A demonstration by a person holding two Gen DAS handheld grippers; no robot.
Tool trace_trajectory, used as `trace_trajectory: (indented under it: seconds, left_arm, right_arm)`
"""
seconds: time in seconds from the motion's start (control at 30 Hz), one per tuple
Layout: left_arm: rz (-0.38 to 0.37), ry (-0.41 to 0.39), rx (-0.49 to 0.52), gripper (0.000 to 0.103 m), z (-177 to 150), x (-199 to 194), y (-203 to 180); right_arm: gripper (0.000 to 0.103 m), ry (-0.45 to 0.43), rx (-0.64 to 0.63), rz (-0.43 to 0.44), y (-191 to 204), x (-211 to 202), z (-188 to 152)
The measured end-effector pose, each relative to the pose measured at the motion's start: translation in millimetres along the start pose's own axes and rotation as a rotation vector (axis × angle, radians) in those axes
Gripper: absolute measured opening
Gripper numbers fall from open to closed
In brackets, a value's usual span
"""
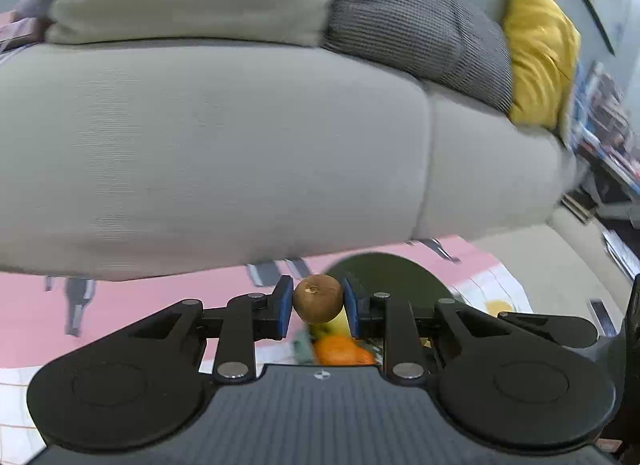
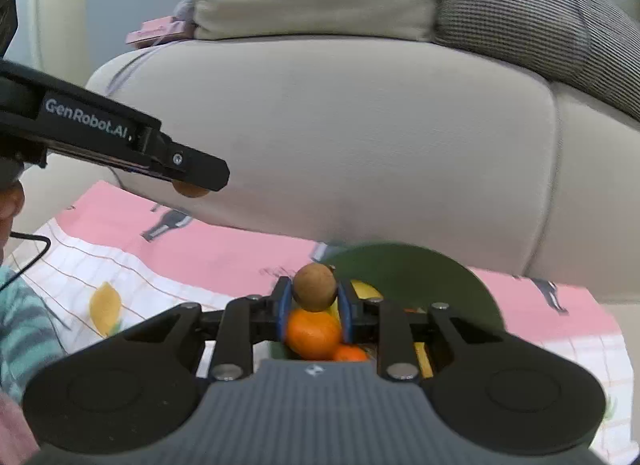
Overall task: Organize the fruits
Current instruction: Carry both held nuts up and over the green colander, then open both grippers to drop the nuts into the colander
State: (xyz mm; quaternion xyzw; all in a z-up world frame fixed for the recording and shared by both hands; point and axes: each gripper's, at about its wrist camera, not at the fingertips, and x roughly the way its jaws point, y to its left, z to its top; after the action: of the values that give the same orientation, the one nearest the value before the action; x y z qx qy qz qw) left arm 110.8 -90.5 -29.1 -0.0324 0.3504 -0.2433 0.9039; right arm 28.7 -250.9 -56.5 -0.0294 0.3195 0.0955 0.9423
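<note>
My left gripper (image 1: 318, 299) is shut on a brown kiwi (image 1: 318, 297), held above the table; below it I see an orange (image 1: 338, 350) and a dark green plate (image 1: 394, 277). My right gripper (image 2: 315, 294) is shut on another brown kiwi (image 2: 315, 287), held over the green plate (image 2: 424, 281) with oranges (image 2: 314, 335) and something yellow, maybe a banana (image 2: 362, 289). In the right wrist view the left gripper (image 2: 192, 179) shows at upper left, with its kiwi (image 2: 191, 190) under its tip.
A pink and white patterned cloth (image 2: 200, 261) covers the table. A beige sofa (image 2: 360, 137) stands right behind it with beige, grey and yellow cushions (image 1: 540, 53). A shelf (image 1: 604, 137) is at far right in the left wrist view.
</note>
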Motion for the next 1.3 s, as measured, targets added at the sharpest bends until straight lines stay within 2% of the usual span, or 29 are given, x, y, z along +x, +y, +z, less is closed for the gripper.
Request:
trace_trajectory:
  seconds: [0.3, 0.53, 0.8, 1.07, 1.3]
  left_arm:
    - [-0.055, 0.122, 0.094, 0.030, 4, 45, -43]
    - [-0.094, 0.248, 0.117, 0.030, -2, 87, -56]
    - [-0.100, 0.348, 0.165, 0.030, -8, 126, -62]
    - [-0.104, 0.423, 0.174, 0.030, -18, 158, -60]
    - [-0.116, 0.436, 0.144, 0.030, -20, 171, -53]
  right_arm:
    - [0.021, 0.040, 0.094, -0.059, -46, -15, -35]
    - [0.021, 0.070, 0.112, -0.047, -64, -6, -48]
    - [0.021, 0.101, 0.139, -0.043, -77, 13, -54]
    - [0.021, 0.139, 0.159, -0.042, -84, 28, -57]
    - [0.021, 0.154, 0.154, -0.041, -82, 33, -58]
